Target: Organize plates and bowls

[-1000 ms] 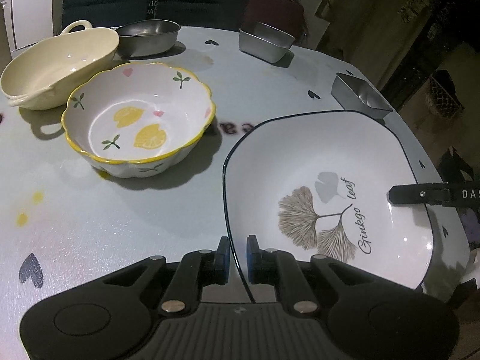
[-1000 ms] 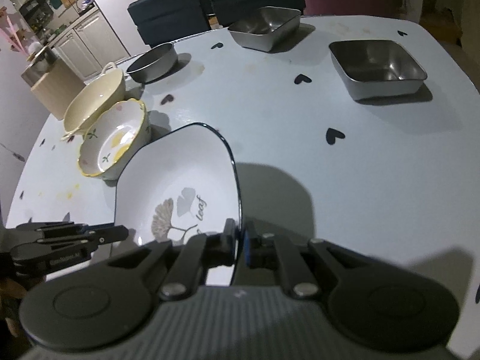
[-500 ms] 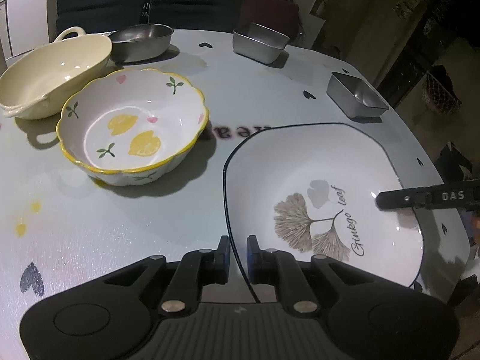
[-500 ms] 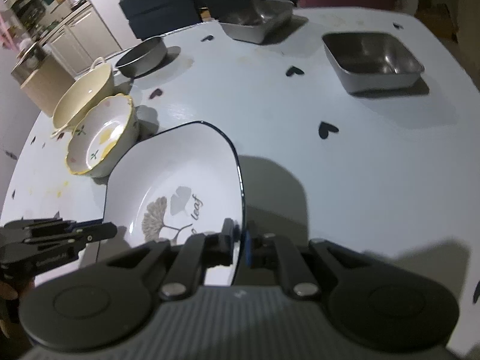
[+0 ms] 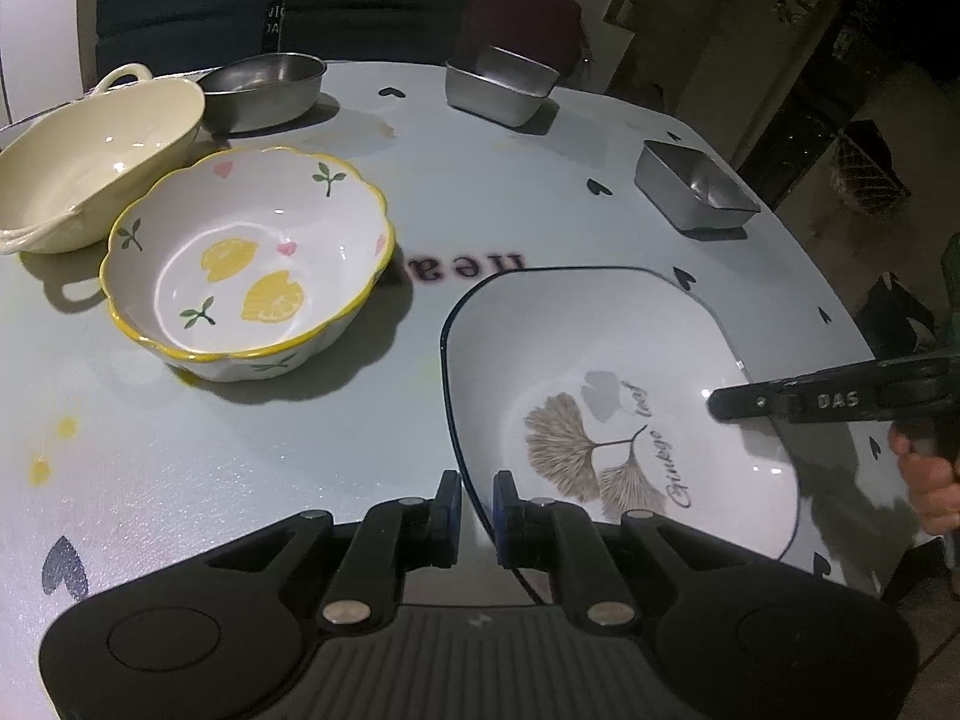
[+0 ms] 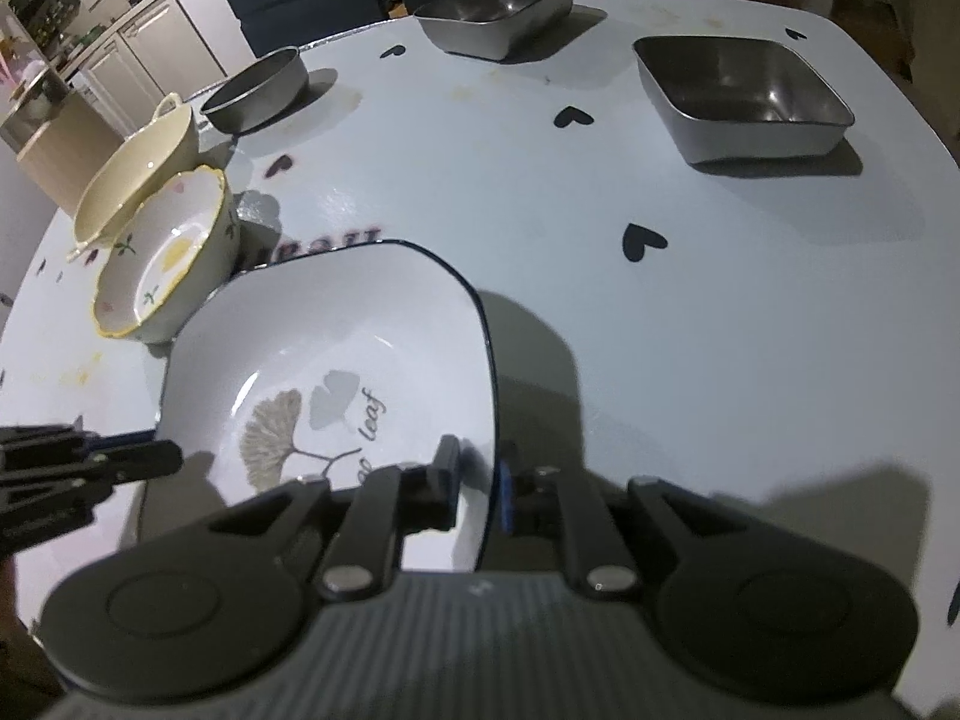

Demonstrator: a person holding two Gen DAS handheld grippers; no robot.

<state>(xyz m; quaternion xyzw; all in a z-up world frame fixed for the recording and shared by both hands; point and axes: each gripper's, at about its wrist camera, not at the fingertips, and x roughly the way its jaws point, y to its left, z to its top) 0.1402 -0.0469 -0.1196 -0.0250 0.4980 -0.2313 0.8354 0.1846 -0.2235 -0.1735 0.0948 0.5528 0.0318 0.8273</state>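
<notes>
A white square plate (image 5: 630, 360) with a dark rim and a ginkgo leaf print lies low at the table's near right. My left gripper (image 5: 476, 501) is shut on its near left rim. My right gripper (image 6: 480, 477) straddles the opposite rim; its jaws are opening, and white plate shows between the left finger and the rim. From the left wrist the right gripper (image 5: 720, 405) reaches over the plate's right side. A lemon-print bowl (image 5: 240, 264) with a yellow scalloped edge stands left of the plate, just apart from it. Behind the bowl sits a cream handled dish (image 5: 90, 168).
A round steel bowl (image 5: 264, 90) and two square steel trays (image 5: 504, 87) (image 5: 690, 192) stand toward the far side of the pale table (image 5: 240, 450). Dark chairs (image 5: 300, 0) line the far edge. A person's hand (image 5: 930, 480) holds the right gripper past the table's right edge.
The plate has come down toward the table between both grippers. The right gripper's jaws, tight on the rim before, now stand wider around it. The left grip is unchanged.
</notes>
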